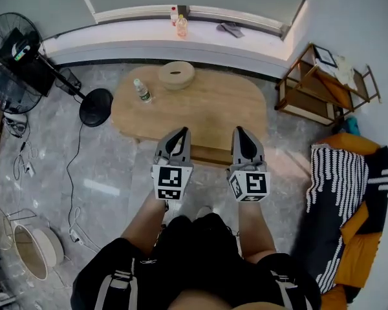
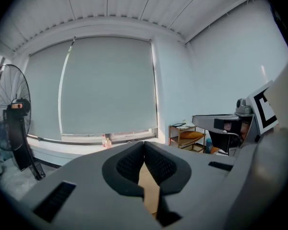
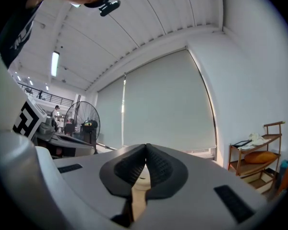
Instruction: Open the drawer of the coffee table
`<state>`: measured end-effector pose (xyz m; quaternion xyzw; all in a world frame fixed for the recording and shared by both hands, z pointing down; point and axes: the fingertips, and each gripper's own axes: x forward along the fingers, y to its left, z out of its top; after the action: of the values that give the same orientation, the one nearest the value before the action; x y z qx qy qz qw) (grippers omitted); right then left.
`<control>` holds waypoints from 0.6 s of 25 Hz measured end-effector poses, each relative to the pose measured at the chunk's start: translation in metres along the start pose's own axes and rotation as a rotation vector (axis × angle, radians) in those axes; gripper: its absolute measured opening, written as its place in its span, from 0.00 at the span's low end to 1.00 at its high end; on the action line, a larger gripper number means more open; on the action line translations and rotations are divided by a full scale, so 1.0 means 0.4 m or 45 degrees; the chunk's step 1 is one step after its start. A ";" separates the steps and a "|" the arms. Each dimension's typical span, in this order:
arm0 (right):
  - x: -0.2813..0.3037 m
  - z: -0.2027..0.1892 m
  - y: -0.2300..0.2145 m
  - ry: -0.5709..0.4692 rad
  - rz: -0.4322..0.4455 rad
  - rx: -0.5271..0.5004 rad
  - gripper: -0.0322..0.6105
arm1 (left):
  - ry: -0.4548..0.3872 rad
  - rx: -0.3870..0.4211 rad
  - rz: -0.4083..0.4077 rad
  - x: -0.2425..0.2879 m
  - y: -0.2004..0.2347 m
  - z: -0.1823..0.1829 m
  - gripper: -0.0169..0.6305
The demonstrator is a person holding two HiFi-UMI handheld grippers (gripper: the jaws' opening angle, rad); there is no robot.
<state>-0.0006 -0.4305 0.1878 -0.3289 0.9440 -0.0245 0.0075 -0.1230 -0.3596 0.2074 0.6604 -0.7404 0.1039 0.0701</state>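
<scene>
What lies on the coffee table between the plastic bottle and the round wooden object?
Nothing. In the head view, the stretch between the plastic bottle and the round wooden object is the bare top of the coffee table.

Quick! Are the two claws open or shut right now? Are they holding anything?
Left gripper: shut, holding nothing.
Right gripper: shut, holding nothing.

Matt wooden coffee table (image 1: 213,105), glossy grey floor (image 1: 110,173) (perhaps stone tile)
</scene>
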 end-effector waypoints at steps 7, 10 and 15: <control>-0.070 0.288 0.053 -0.001 -0.006 -0.017 0.07 | -0.039 0.017 0.034 -0.140 -0.006 0.288 0.06; -0.129 0.359 0.083 -0.037 -0.017 -0.029 0.07 | -0.062 0.040 0.043 -0.209 -0.024 0.344 0.06; -0.205 0.415 0.136 -0.077 -0.047 -0.025 0.07 | -0.084 0.055 0.022 -0.302 -0.044 0.386 0.06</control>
<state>0.0350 -0.3437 0.0192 -0.3469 0.9373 -0.0055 0.0323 -0.0862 -0.2834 0.0299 0.6583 -0.7456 0.0986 0.0306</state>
